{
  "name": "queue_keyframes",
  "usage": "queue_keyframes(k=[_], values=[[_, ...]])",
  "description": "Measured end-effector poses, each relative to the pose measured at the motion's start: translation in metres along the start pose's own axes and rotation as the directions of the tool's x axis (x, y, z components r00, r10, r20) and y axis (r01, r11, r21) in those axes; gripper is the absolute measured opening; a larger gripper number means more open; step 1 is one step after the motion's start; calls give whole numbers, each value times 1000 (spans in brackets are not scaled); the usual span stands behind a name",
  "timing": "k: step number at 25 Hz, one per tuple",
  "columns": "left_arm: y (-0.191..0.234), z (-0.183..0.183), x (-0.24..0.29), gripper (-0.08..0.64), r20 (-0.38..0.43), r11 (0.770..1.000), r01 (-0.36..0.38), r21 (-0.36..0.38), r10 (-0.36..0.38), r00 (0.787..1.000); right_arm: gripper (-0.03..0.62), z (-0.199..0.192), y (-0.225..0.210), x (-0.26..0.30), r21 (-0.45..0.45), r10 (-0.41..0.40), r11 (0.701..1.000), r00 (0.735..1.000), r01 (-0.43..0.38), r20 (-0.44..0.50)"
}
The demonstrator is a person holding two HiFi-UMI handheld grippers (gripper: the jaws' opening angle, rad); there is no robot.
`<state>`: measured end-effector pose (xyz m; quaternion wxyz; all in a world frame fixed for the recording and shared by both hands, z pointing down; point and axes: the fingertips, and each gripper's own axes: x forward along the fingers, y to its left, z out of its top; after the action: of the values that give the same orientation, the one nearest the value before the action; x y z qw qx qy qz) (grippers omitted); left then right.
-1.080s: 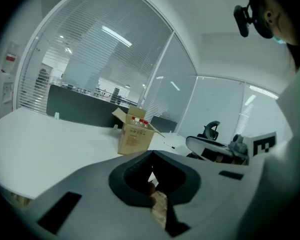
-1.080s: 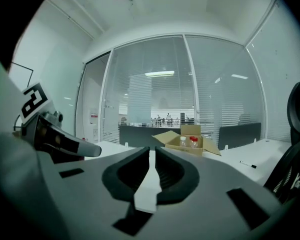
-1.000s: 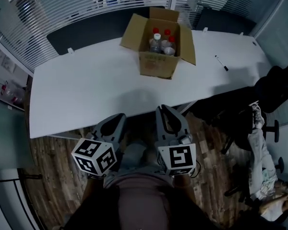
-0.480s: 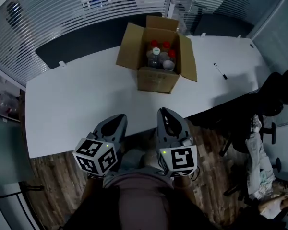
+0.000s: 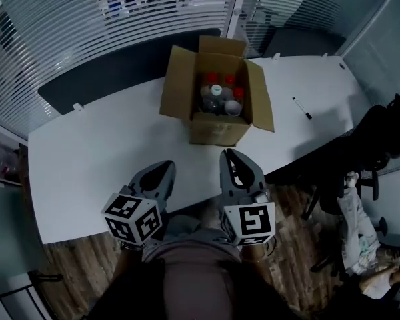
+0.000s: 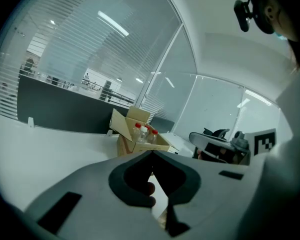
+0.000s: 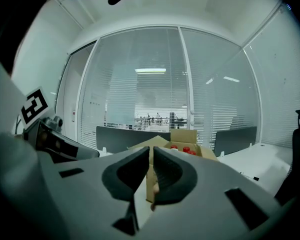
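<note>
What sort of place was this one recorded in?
Most likely an office meeting room: a long white table, glass walls with slatted blinds, and a black office chair beside the table.

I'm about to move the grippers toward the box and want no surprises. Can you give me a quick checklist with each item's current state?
1. Left gripper empty: ok. Jaws are together with nothing between them.
2. Right gripper empty: ok. Jaws are together and hold nothing.
3. Jaws open enough to take something: not ok. Both are shut.
4. Box open: ok. The flaps are folded outward.
5. Bottles upright and capped: ok. The caps face up inside the box.
6. Path across the table: ok. Only bare surface lies between the grippers and the box, and the pen lies apart to the right.
</note>
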<state>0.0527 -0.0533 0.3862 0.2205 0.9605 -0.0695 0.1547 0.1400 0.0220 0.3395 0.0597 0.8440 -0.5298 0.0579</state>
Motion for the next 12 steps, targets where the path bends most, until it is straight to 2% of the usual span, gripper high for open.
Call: queue_keyframes(k=[5,8,12], values=[[13,9,11,9,-10,1000,3,3,-3,1000,32,6,-11,19,-25,-2,1000,1000,2,-7],[21,13,16,9,-9,1000,-12,-8,11,1000,89,6,-16,32,-23,23,999,999,-24,-31],[30,20,23,9,-5,999,-45,-20,45,999,100,14,-28,52,-46,43,998,999,-45,-32]])
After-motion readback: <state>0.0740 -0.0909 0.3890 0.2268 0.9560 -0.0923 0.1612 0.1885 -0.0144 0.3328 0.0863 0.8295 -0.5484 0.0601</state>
